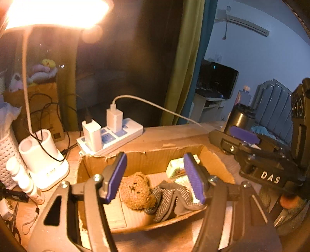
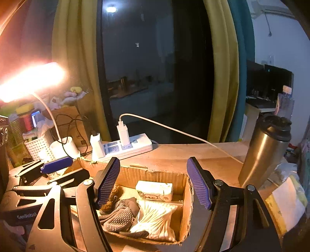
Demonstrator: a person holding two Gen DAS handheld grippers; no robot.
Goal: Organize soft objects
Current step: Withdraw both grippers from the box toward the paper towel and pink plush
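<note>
Both tools (image 1: 155, 178) (image 2: 153, 182) empty, agape over box (image 2: 186, 209); bear's (image 1: 137, 191) face only from left wrist.

Beyond the fingers and to their left, a white power strip (image 2: 127, 147) lies on the wooden desk (image 2: 174, 153) with two chargers plugged in. A lit lamp (image 1: 56, 13) glows far to their upper left. A steel tumbler (image 2: 265, 149) stands upright to their right.
</note>
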